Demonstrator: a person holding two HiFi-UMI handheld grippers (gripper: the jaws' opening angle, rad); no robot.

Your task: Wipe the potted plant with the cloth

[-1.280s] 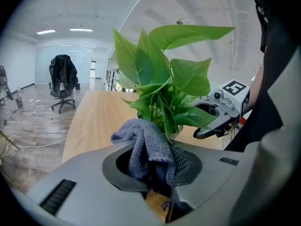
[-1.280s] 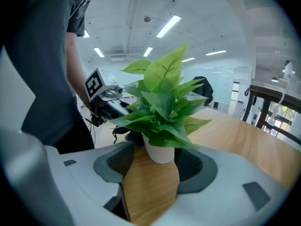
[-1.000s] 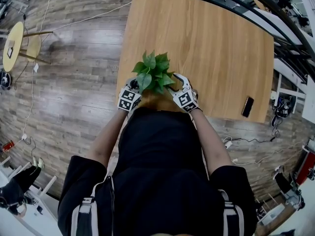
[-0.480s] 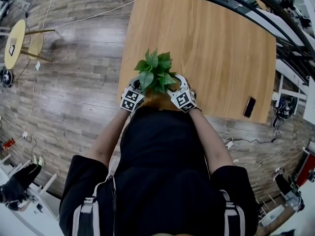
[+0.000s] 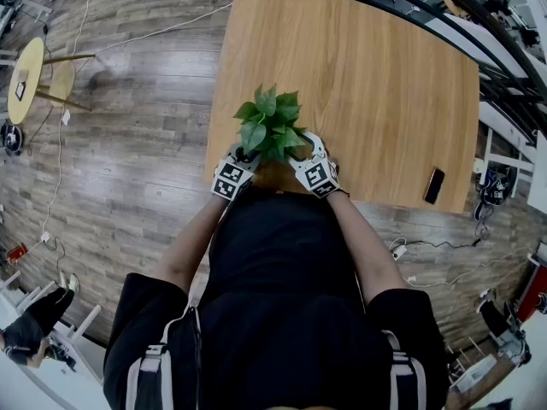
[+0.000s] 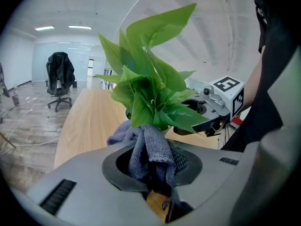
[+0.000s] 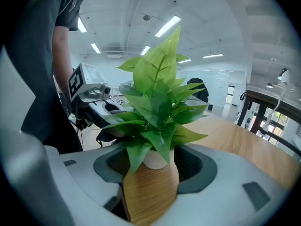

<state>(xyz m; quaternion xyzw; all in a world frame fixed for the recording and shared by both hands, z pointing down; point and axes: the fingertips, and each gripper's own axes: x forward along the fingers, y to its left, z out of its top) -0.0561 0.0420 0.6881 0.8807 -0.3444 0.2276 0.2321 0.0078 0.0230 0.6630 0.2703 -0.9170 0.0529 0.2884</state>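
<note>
A small potted plant (image 5: 269, 125) with broad green leaves stands near the front edge of the wooden table (image 5: 376, 84). My right gripper (image 5: 308, 162) holds it from the right. In the right gripper view the jaws (image 7: 153, 175) are shut on the wood-patterned pot (image 7: 149, 194) below its white rim. My left gripper (image 5: 235, 167) is at the plant's left side, shut on a grey-blue cloth (image 6: 149, 149). The cloth bunches up against the base of the leaves (image 6: 150, 88). The right gripper (image 6: 221, 100) shows behind the plant in the left gripper view.
A black phone (image 5: 434, 185) lies near the table's front right edge. Wooden floor (image 5: 128, 143) with cables surrounds the table, and a round yellow stool (image 5: 24, 79) stands far left. An office chair (image 6: 59, 76) is beyond the table's far end.
Both grippers and the plant have shifted slightly. The left gripper has drawn in closer to the plant's base with the cloth.
</note>
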